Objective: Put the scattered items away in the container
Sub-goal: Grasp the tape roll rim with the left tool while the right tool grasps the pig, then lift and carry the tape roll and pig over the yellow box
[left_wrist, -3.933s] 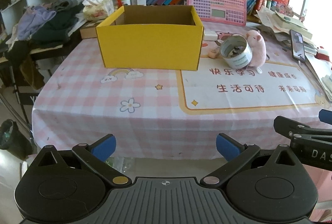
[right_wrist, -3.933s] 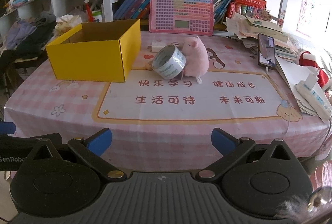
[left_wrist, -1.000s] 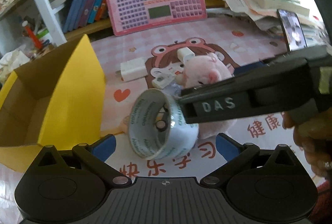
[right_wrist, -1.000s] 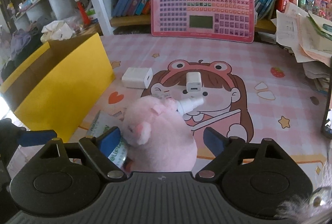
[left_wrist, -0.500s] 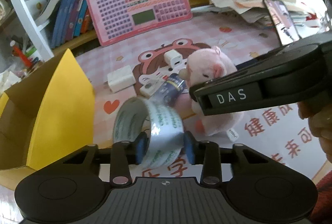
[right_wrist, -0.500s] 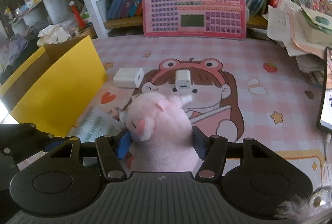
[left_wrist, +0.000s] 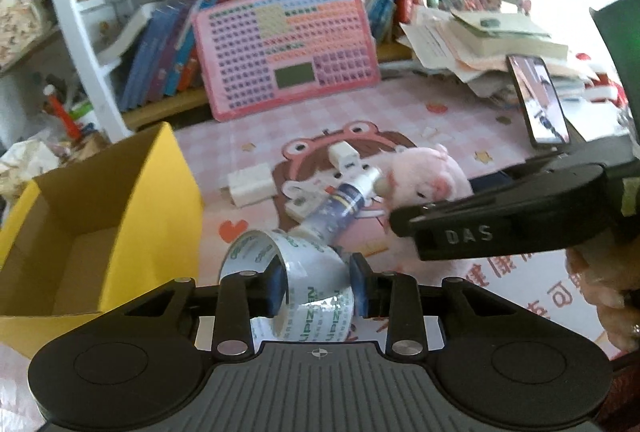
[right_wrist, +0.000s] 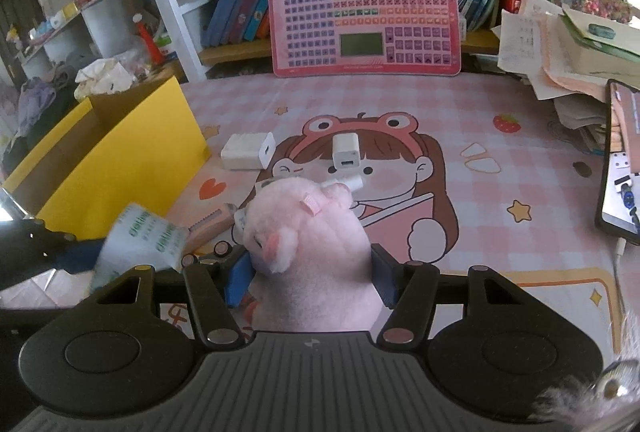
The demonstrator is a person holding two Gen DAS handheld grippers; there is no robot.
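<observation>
My left gripper (left_wrist: 318, 290) is shut on a roll of clear tape (left_wrist: 296, 272), held just right of the open yellow box (left_wrist: 120, 208). My right gripper (right_wrist: 312, 282) is shut on a pink plush pig (right_wrist: 308, 252), which also shows in the left wrist view (left_wrist: 428, 180). The tape roll (right_wrist: 140, 242) shows at the left of the right wrist view, beside the yellow box (right_wrist: 120, 160). A small spray bottle (left_wrist: 340, 202) lies on the mat between tape and pig. Two white chargers (right_wrist: 248, 152) (right_wrist: 347, 151) lie beyond.
A pink keyboard toy (right_wrist: 364, 12) leans against the bookshelf at the back. A phone (right_wrist: 620, 160) and a stack of papers (right_wrist: 568, 48) lie at the right. Clothes and clutter (right_wrist: 48, 92) sit behind the box.
Both grippers hold what they gripped half a second ago. The left gripper has lifted and pulled back with the tape; the spray bottle behind it now shows fully.
</observation>
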